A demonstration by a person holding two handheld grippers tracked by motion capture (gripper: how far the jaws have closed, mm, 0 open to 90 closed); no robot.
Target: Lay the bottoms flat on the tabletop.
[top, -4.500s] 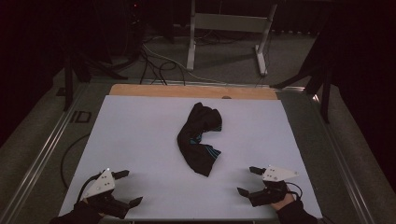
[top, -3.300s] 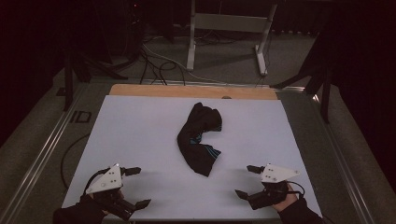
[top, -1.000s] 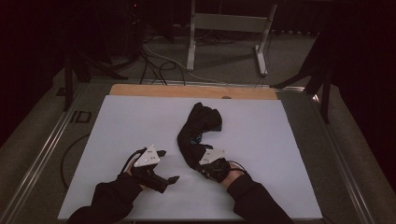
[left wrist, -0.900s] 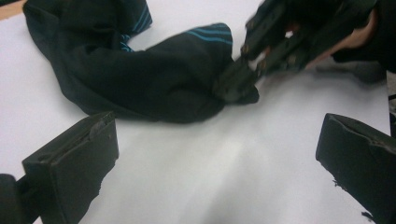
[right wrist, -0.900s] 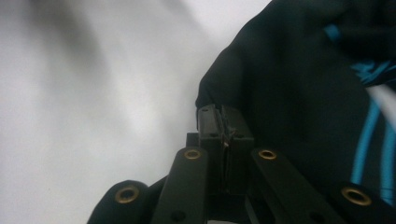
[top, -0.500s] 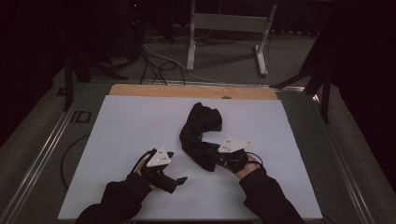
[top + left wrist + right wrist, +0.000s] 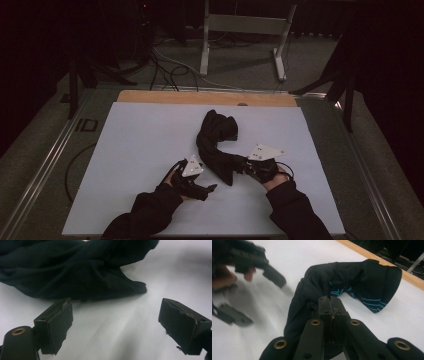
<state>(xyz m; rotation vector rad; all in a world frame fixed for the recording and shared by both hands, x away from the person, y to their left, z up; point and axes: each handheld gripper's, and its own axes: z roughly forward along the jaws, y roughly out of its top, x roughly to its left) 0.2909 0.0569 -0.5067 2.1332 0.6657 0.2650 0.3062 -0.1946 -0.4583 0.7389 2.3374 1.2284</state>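
You had brought both tongs in from the near corners: the right tongs (image 7: 331,305) clamped the crumpled black cloth (image 7: 216,145) mid-tabletop (image 7: 140,135), while the left tongs (image 7: 120,322), empty, had just begun narrowing beside its near edge, ready for a second grip.

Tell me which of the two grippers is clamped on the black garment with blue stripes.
The right gripper: its jaws are pressed together on a fold of the black garment. The left gripper stands open just short of the cloth, nothing between its jaws.
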